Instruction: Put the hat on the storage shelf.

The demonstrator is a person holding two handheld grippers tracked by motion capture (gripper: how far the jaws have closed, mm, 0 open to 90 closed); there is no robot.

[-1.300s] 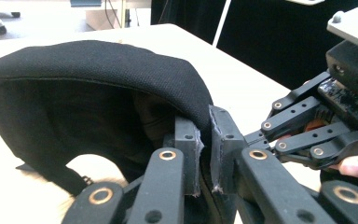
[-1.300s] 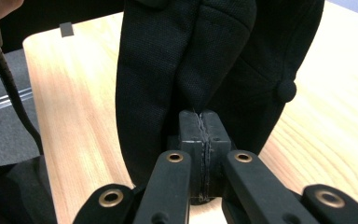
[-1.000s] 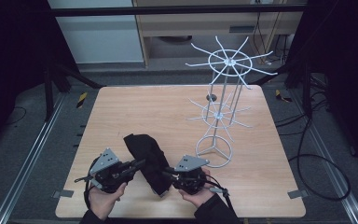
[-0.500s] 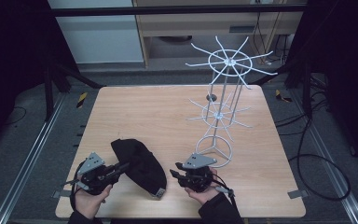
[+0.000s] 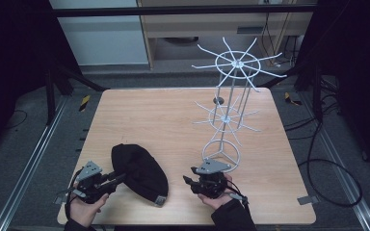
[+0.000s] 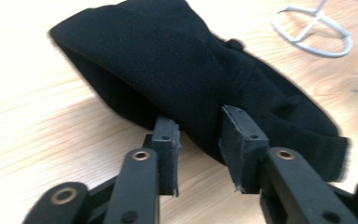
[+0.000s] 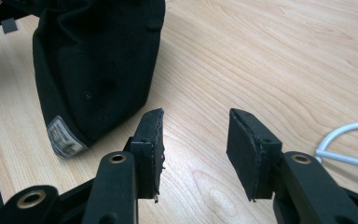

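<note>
Black cap (image 5: 139, 169) lying flat on the surface (image 5: 173, 120), just released. Left gripper (image 5: 118, 177) and right gripper (image 5: 187, 182) flank it, fingers just opened, gripping nothing. Next move, likely: regrasp the cap for the white rack (image 5: 229, 96).

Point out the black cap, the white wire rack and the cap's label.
black cap (image 5: 139, 168), high view, on its crown.
white wire rack (image 5: 221, 154), high view, on its ring base.
label (image 7: 64, 137), right gripper view, on the grey tag at the cap's edge.
</note>
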